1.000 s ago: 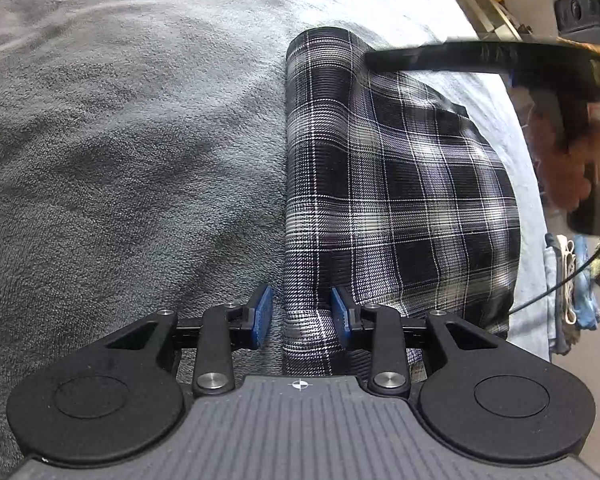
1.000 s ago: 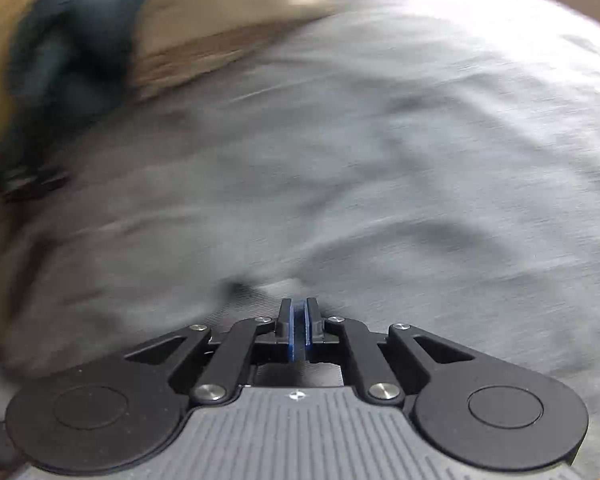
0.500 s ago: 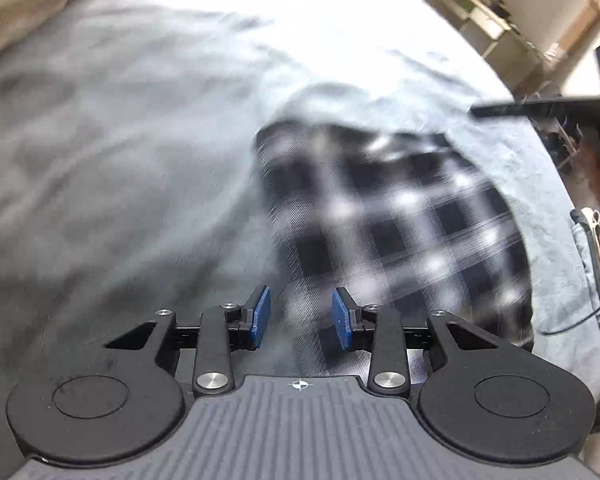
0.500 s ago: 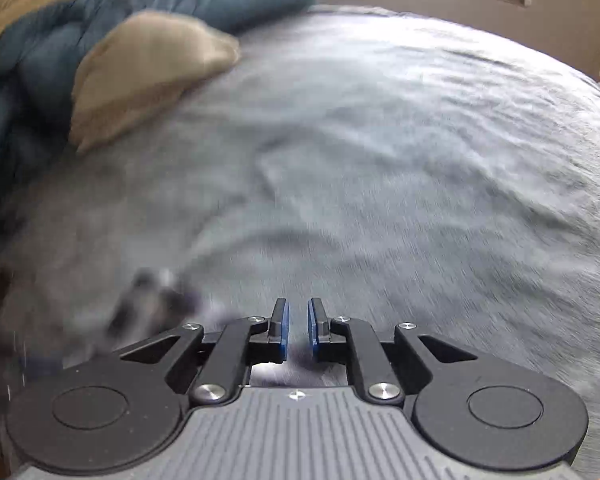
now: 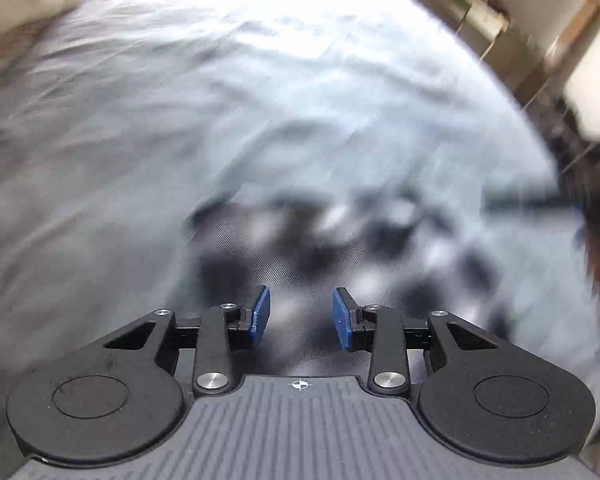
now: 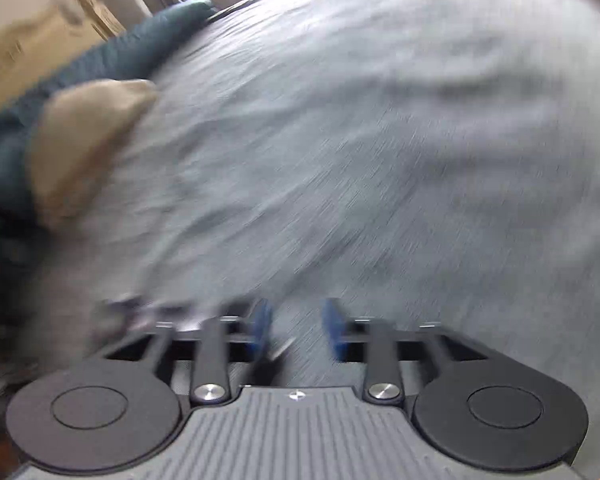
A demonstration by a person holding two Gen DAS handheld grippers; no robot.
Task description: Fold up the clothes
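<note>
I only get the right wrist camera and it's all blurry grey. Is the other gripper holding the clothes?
Observer: No. The left gripper is open and clamps nothing.
Operator: So where's the clothes?
Observer: A black-and-white plaid garment lies on the grey blanket, right in front of that gripper. It is blurred.
Operator: What's past the bed on that side?
Observer: Blurred furniture at the upper right of the left wrist view. I can't tell what kind.
</note>
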